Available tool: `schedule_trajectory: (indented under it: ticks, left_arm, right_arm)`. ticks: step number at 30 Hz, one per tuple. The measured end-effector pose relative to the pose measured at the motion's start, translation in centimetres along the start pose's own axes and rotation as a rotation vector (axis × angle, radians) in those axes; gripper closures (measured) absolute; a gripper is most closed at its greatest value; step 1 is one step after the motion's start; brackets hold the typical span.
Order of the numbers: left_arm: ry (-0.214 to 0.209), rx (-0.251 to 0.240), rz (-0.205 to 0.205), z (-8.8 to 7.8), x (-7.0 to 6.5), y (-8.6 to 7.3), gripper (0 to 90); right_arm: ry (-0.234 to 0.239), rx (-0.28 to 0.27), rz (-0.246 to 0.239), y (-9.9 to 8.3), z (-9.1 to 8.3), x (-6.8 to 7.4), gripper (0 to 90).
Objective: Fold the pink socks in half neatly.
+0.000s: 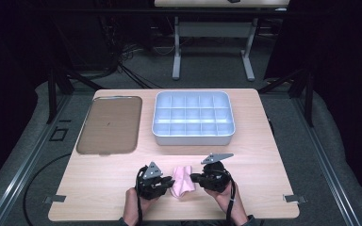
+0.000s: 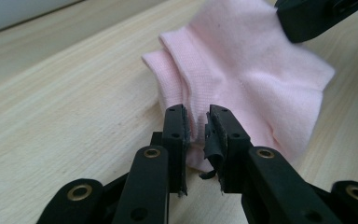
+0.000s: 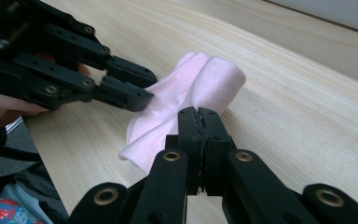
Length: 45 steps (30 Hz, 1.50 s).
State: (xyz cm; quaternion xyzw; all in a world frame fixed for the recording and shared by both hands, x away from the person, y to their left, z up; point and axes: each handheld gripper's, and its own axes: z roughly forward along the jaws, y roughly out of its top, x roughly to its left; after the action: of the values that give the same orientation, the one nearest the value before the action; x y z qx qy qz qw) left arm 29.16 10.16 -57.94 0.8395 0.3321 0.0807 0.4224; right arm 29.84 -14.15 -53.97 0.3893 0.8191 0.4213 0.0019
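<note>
Since the pink sock [image 1: 182, 179] lies bunched near the counter's [image 1: 99, 183] front edge, both grippers flank it: the right gripper [image 3: 199, 116] is clamped tight on one edge to pin it, while the left gripper [image 2: 196, 122] sits slightly released around the cuff, probably regripping.

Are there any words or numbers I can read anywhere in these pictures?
None: there is no readable text.
The pink sock, the divided tray, the brown lid and the wooden table are all plain.
The left gripper and right gripper carry no label either.
</note>
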Motion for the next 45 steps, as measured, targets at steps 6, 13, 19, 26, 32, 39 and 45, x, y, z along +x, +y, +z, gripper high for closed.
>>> schedule_trajectory:
  ticks: [6,13,19,26,32,39,45]
  left_arm:
    - [0.001,0.008,0.002,0.7,-0.1,-0.1,80.7]
    - [0.000,0.012,0.013,0.8,-0.1,-0.1,81.7]
    - [-0.007,0.007,0.007,0.8,0.0,-0.1,82.1]
    - [-0.007,0.000,0.004,0.8,0.0,-0.2,82.7]
    - [-0.007,-0.006,0.000,0.8,0.0,-0.4,83.3]
    - [-0.018,-0.010,0.002,0.8,0.1,-0.4,83.3]
    - [-0.027,-0.004,0.002,0.8,0.3,-0.3,83.2]
  right_arm:
    - [0.012,-0.033,-0.021,0.4,0.3,0.5,89.1]
    - [-0.045,0.061,-0.063,1.4,1.7,1.5,89.1]
    - [-0.031,0.080,-0.086,1.9,2.8,1.8,89.0]
    - [-0.032,0.071,-0.083,1.8,3.0,1.8,89.0]
    - [-0.029,0.060,-0.114,1.5,3.4,1.9,88.8]
    - [-0.012,0.050,-0.105,1.3,3.8,1.6,88.7]
    - [0.002,0.044,-0.101,1.2,4.0,1.4,88.7]
